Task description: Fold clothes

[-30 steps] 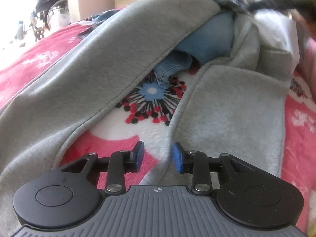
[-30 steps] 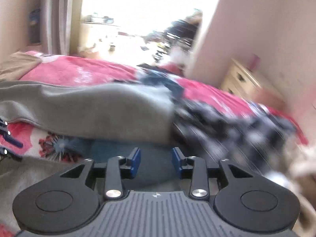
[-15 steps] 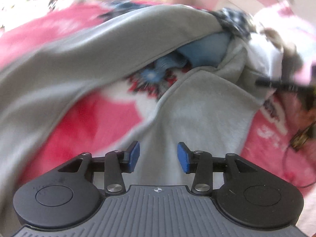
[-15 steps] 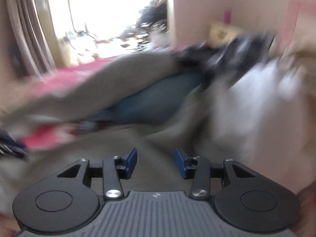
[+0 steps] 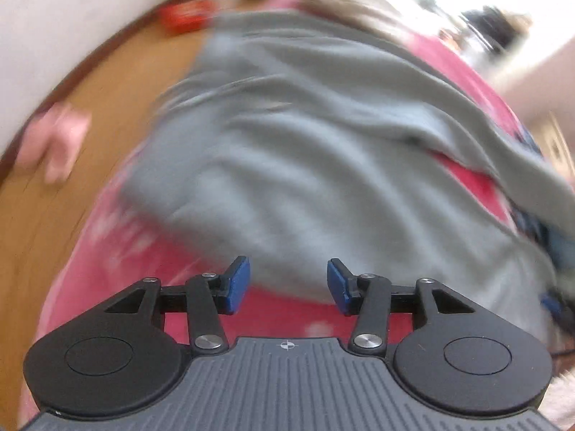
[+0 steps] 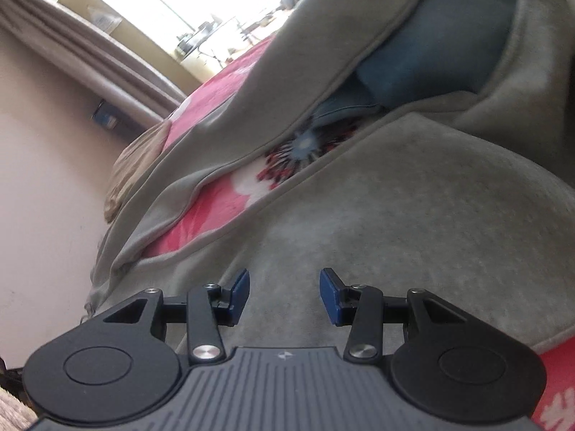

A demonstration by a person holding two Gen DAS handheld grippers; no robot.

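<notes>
Grey sweatpants (image 5: pixel 323 136) lie spread over a pink flowered blanket (image 5: pixel 118 262); the left wrist view is blurred. My left gripper (image 5: pixel 287 283) is open just above the blanket at the garment's near edge, nothing between its blue pads. In the right wrist view the grey sweatpants (image 6: pixel 413 215) show two legs split apart, the blanket's flower (image 6: pixel 302 151) between them. My right gripper (image 6: pixel 284 296) is open low over the nearer leg. A blue denim garment (image 6: pixel 431 50) lies tucked between the legs farther off.
The wooden floor (image 5: pixel 107 82) and a red object (image 5: pixel 187 18) lie beyond the bed's left side. A pink blurred shape (image 5: pixel 54 143) is on the floor. A curtain (image 6: pixel 82 57), a wall and a tan cloth (image 6: pixel 136 165) stand left of the bed.
The left gripper has swung left to the sweatpants' other end by the bed's edge. The right gripper has tilted and dropped low over the nearer leg. Both stay open.
</notes>
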